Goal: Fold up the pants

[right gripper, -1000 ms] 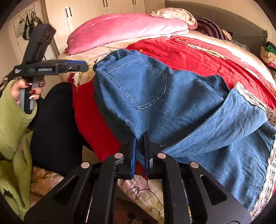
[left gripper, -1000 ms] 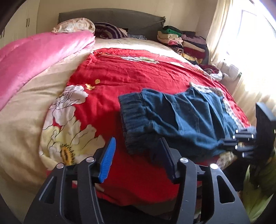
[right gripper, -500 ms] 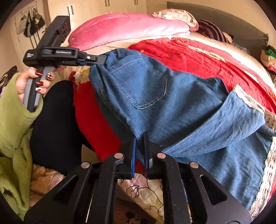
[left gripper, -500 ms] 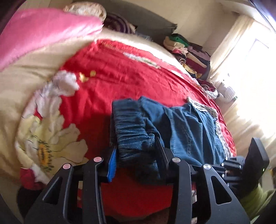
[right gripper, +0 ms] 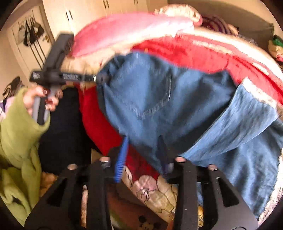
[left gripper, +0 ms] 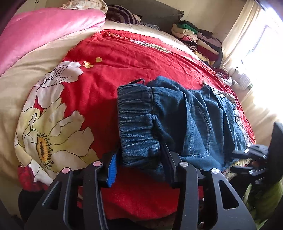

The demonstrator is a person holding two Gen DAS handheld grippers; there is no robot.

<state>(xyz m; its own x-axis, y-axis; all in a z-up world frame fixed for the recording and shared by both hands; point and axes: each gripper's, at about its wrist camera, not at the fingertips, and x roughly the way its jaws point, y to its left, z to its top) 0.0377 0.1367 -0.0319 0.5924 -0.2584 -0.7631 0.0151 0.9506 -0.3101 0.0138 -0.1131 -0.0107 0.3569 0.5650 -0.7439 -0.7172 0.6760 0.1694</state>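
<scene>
Blue denim pants (left gripper: 185, 115) with a lace-trimmed hem lie folded over on the red bedspread (left gripper: 123, 58). Their gathered elastic waistband (left gripper: 136, 120) is bunched between the fingers of my left gripper (left gripper: 139, 155). The pads touch the denim on both sides while the jaws ease open. In the blurred right wrist view, the left gripper (right gripper: 99, 77) sits at the waistband corner of the pants (right gripper: 159, 97). My right gripper (right gripper: 143, 152) is opening at the near denim edge. Cloth hangs between its pads but is not pinched. It also shows in the left wrist view as the right gripper (left gripper: 235, 161).
A pink quilt (left gripper: 44, 31) is heaped at the far left of the bed. Stacked folded clothes (left gripper: 198, 39) stand by the headboard near a bright curtained window. A green sleeve (right gripper: 16, 123) and a hand hold the left gripper. Wardrobe doors (right gripper: 88, 10) stand behind.
My left gripper came down and forward onto the waistband, which now sits between its fingers. The right gripper, earlier shut on the denim edge, has spread its jaws.
</scene>
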